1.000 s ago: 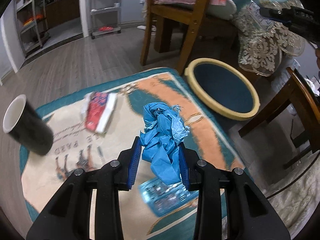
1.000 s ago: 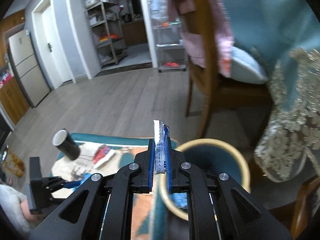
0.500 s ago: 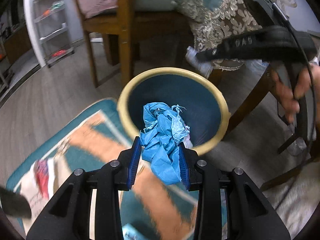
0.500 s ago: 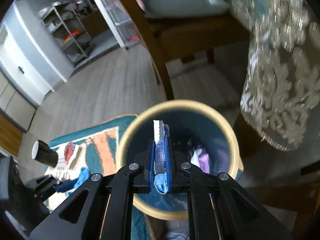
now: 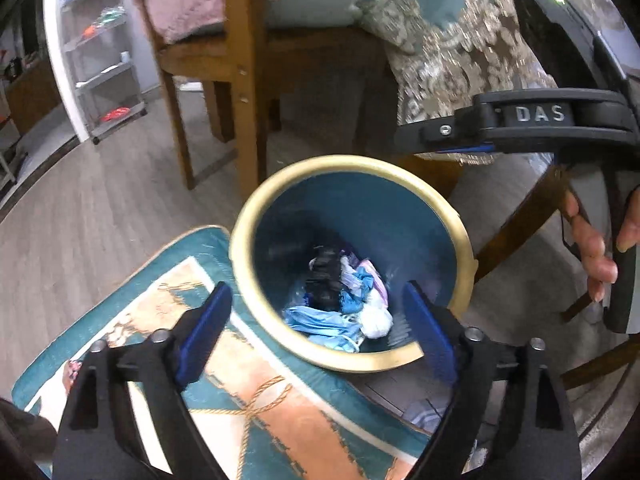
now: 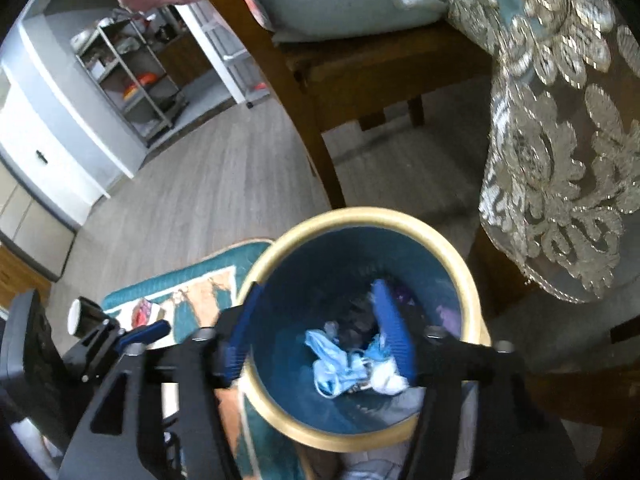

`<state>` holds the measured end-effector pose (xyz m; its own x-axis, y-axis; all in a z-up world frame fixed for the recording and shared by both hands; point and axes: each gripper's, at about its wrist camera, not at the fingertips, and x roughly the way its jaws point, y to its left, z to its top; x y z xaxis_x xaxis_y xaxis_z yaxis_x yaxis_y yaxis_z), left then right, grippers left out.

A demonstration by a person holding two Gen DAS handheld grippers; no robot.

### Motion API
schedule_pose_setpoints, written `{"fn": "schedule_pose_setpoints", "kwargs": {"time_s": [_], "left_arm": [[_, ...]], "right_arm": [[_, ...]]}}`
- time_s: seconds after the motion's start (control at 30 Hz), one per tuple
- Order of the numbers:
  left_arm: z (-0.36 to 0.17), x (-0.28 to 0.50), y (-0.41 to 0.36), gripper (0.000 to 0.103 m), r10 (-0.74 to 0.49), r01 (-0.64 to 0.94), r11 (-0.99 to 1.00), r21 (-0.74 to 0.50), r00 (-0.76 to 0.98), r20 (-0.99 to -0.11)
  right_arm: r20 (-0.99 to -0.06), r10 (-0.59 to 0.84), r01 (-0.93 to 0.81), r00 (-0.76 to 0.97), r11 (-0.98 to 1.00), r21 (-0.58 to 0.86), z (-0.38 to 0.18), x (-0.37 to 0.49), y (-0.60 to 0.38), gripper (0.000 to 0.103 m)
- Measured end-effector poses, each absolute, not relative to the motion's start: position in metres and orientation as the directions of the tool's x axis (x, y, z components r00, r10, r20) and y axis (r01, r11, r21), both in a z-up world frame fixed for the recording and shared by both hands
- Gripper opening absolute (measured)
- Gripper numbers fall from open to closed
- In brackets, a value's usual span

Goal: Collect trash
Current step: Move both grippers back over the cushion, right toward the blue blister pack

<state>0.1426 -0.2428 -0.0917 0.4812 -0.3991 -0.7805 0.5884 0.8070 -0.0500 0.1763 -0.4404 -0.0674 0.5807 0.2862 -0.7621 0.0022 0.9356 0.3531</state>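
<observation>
A round teal bin with a tan rim (image 5: 464, 236) (image 6: 456, 260) stands on the floor beside the rug. At its bottom lies a heap of trash (image 5: 340, 300) (image 6: 352, 360): light blue crumpled pieces, a white wad and something dark. My left gripper (image 5: 316, 320) hovers over the bin's near rim, its jaws opening wide and nothing between them. Above the bin's mouth my right gripper (image 6: 316, 320) is also opening, and it is empty too. In the left wrist view the right gripper's body (image 5: 520, 124) shows at the upper right with a hand (image 5: 592, 248) on its handle.
A patterned teal and orange rug (image 5: 260, 400) lies left of the bin. On it rest a black cup (image 6: 80, 314) and a red-and-white wrapper (image 6: 144, 312). A wooden chair (image 5: 240, 80) and a lace-edged tablecloth (image 6: 560, 160) stand close behind the bin.
Both grippers moved over the bin and opened. The crumpled blue piece left the left jaws and the thin flat piece left the right jaws; both jaws are now empty above the trash heap.
</observation>
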Motion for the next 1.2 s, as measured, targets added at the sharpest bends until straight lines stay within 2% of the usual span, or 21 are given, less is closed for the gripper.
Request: {"fn": "schedule_pose_setpoints", "kwargs": {"time_s": [0.1, 0.3, 0.5, 0.7, 0.87, 1.0, 1.2], "left_arm": [[-0.079, 0.138, -0.225, 0.095, -0.394, 0.557, 0.829, -0.054, 0.513, -0.763], [-0.042, 0.121, -0.171, 0.097, -0.347, 0.493, 0.870, -0.018, 0.585, -0.733], [-0.009, 0.099, -0.109, 0.097, -0.295, 0.413, 0.911, -0.014, 0.625, -0.723], [0.008, 0.065, -0.048, 0.097, -0.206, 0.339, 0.940, 0.047, 0.671, -0.712], [0.004, 0.037, -0.011, 0.097, -0.164, 0.281, 0.959, 0.047, 0.680, -0.714], [0.001, 0.024, 0.004, 0.097, -0.167, 0.258, 0.966, 0.022, 0.687, -0.707], [0.001, 0.013, 0.014, 0.097, -0.182, 0.250, 0.968, 0.000, 0.704, -0.686]], "right_arm": [[-0.745, 0.286, -0.017, 0.603, 0.938, 0.346, -0.059, 0.173, -0.435, 0.081], [-0.721, 0.276, -0.051, 0.636, 0.947, 0.317, -0.041, 0.163, -0.420, 0.091], [-0.696, 0.294, -0.085, 0.655, 0.944, 0.319, -0.027, 0.153, -0.399, 0.093], [-0.687, 0.328, -0.162, 0.648, 0.941, 0.296, -0.020, 0.136, -0.361, 0.093], [-0.723, 0.304, -0.176, 0.620, 0.952, 0.250, -0.028, 0.124, -0.328, 0.093], [-0.746, 0.326, -0.173, 0.580, 0.945, 0.279, -0.042, 0.105, -0.302, 0.093], [-0.796, 0.304, -0.186, 0.523, 0.952, 0.241, -0.074, 0.075, -0.254, 0.093]]}}
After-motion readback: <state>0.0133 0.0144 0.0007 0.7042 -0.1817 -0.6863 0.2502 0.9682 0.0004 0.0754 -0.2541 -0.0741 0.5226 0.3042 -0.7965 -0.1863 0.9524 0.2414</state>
